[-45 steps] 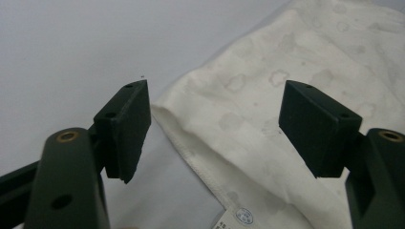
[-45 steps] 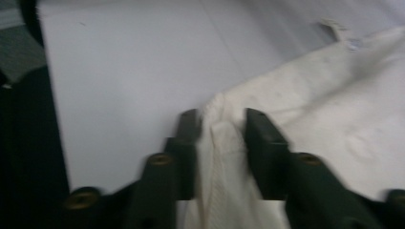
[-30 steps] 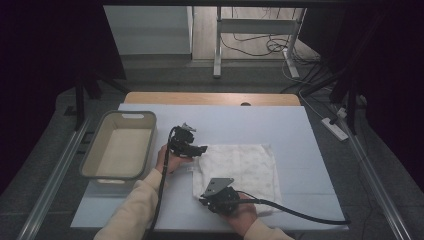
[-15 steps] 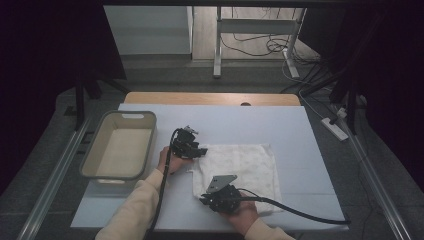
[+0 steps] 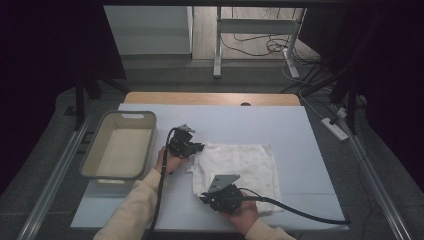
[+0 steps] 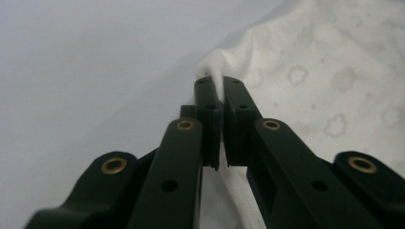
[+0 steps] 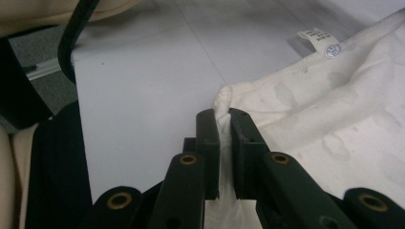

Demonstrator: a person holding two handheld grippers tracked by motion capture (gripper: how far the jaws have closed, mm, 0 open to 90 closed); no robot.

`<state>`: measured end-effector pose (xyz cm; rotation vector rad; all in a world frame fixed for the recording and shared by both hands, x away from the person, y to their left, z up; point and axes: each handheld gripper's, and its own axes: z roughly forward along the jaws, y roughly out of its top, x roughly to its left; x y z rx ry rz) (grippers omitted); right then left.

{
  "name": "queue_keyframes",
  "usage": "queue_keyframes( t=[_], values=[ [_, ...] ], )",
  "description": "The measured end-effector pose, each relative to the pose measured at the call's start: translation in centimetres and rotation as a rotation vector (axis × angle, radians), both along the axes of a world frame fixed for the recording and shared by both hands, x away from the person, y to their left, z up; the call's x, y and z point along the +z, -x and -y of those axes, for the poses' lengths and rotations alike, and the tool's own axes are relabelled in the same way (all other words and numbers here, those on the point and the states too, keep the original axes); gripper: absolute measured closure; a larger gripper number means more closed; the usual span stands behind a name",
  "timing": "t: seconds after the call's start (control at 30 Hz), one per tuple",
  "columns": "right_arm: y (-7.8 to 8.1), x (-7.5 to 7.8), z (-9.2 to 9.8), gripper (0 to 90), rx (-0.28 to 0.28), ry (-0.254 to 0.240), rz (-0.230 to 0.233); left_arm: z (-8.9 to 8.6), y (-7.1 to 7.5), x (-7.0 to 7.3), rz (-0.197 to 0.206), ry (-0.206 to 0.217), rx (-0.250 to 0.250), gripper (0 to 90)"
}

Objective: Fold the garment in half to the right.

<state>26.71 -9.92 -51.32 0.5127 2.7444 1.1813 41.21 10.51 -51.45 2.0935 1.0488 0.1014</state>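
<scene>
Pinching cloth (image 6: pixel 305 71), left gripper (image 6: pixel 217 88) newly closed

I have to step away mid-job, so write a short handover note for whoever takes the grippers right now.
Left gripper: jaws have just closed, now shut on the cloth's far-left corner.
Right gripper: shut on the cloth's near-left corner, beside the sewn edge; the label lies farther along that edge.
The white cloth lies spread flat on the table, right of the bin, which holds nothing.
Done: both left corners gripped.
Left: the cloth has not been lifted; likely a fold across, or a move toward the bin.
</scene>
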Motion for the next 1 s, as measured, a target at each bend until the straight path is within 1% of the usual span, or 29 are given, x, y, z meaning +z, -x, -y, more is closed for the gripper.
queue_keyframes(
  t=[0.13, 0.3, 0.47, 0.63, 0.8, 1.0],
  values=[
    [-0.1, 0.5, 0.1, 83.1, -0.006, -0.029, 0.007, -0.3, 0.1, 0.5, 0.012, 0.011, 0.01, 85.7],
    [-0.2, 1.3, 0.2, 83.1, -0.008, -0.07, 0.019, -0.3, 0.3, 0.9, 0.022, 0.013, 0.02, 85.8],
    [-0.3, 1.6, 0.3, 83.1, -0.006, -0.091, 0.025, -0.7, 0.4, 1.3, 0.031, 0.018, 0.03, 85.8],
    [-0.4, 1.8, 0.1, 83.2, 0.0, -0.108, 0.026, -1.1, 0.5, 1.8, 0.04, 0.024, 0.042, 85.8],
    [-0.5, 2.0, -0.4, 83.2, 0.011, -0.101, 0.039, -1.4, 0.5, 2.1, 0.047, 0.033, 0.054, 85.8],
    [-0.8, 2.1, -1.1, 83.2, 0.023, -0.109, 0.043, -2.1, 0.6, 2.9, 0.059, 0.043, 0.068, 85.8]
  ],
)
